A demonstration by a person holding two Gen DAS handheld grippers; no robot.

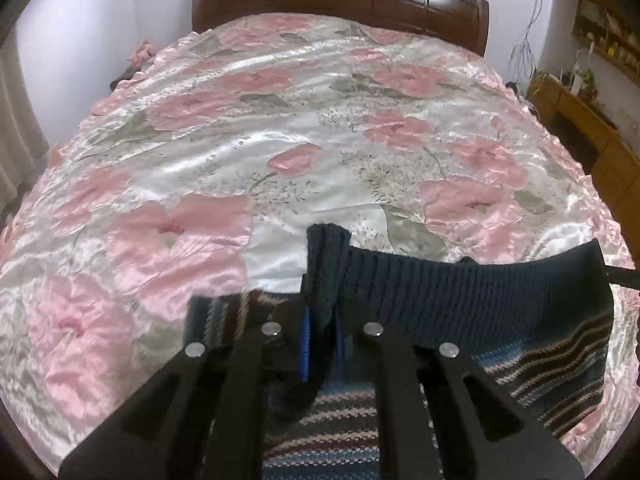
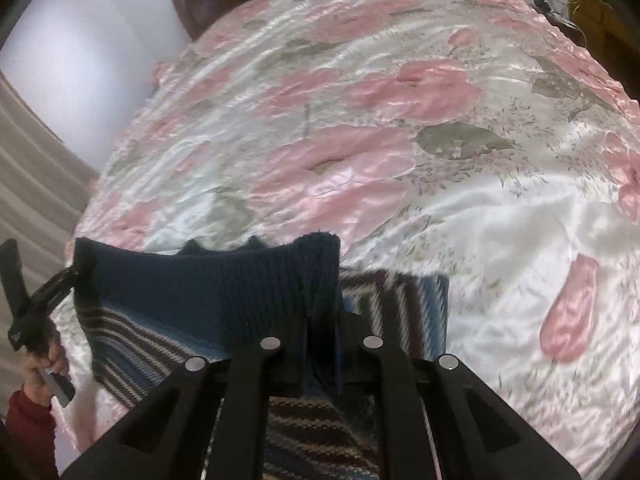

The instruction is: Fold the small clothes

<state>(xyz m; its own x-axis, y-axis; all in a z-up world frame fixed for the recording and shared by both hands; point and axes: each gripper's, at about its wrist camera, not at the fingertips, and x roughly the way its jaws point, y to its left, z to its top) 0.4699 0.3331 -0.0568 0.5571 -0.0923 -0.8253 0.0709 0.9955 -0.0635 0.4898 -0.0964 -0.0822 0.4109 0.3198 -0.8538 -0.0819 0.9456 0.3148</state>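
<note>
A small knitted sweater (image 1: 460,304) with a dark blue ribbed hem and blue, brown and cream stripes hangs stretched above the bed. My left gripper (image 1: 320,320) is shut on the hem's left corner. In the right wrist view my right gripper (image 2: 322,344) is shut on the other corner of the same sweater (image 2: 208,292). The ribbed band spans between both grippers. The left gripper (image 2: 76,270) shows at the far left there, held by a hand (image 2: 44,356) with a red sleeve. A tip of the right gripper (image 1: 618,276) peeks in at the left view's right edge.
A bed with a shiny floral pink and white cover (image 1: 280,140) fills both views under the sweater. A dark wooden headboard (image 1: 340,4) stands at the far end. Wooden shelving and a desk (image 1: 580,108) stand to the right, and a curtain (image 2: 32,184) hangs to the left.
</note>
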